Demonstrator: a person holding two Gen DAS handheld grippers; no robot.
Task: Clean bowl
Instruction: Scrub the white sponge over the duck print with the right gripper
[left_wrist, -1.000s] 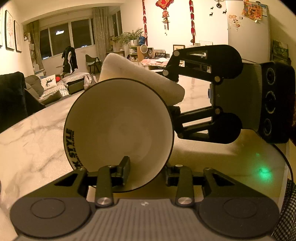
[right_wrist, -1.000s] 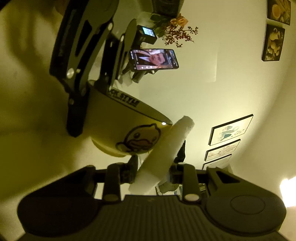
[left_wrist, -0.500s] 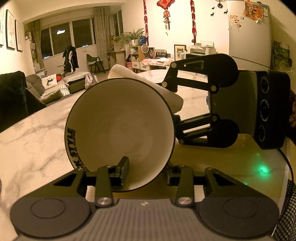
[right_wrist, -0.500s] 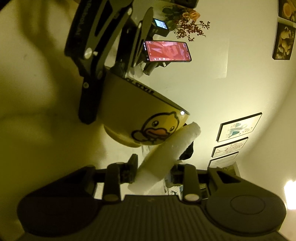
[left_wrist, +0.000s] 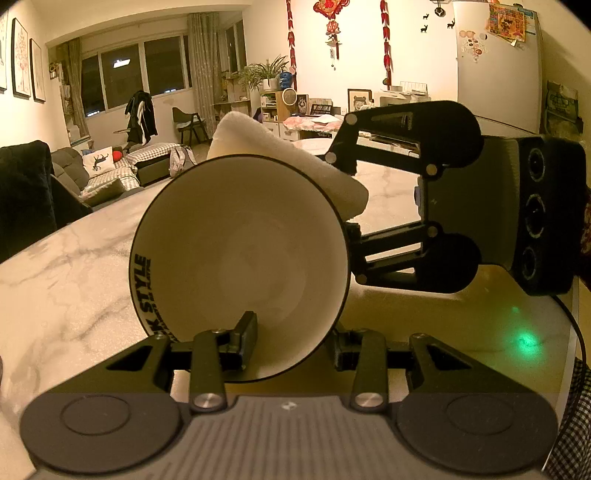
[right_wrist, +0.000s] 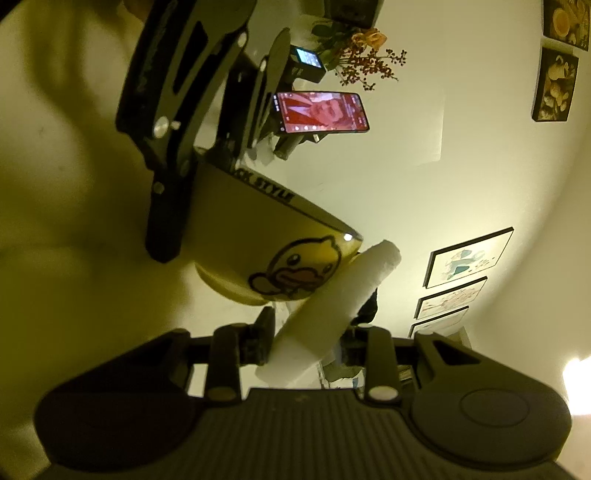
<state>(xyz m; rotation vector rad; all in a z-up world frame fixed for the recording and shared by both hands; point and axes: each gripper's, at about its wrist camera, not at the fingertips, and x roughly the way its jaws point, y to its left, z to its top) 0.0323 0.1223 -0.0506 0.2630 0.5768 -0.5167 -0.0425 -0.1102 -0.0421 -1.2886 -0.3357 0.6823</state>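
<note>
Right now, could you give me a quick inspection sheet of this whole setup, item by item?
Surface: marble table, a green light spot on its right part.
Job's things: bowl with duck print, tipped on its side, inside looks bare; white sponge against the outer wall near the rim.
Clutter: nothing seen on the table.
Grippers: left tool clamps the bowl's rim; right tool clamps the sponge.
Cables: one dark cable at the right edge.
Surroundings: sofa, windows, fridge, red hangings; phone on a stand, framed pictures.
</note>
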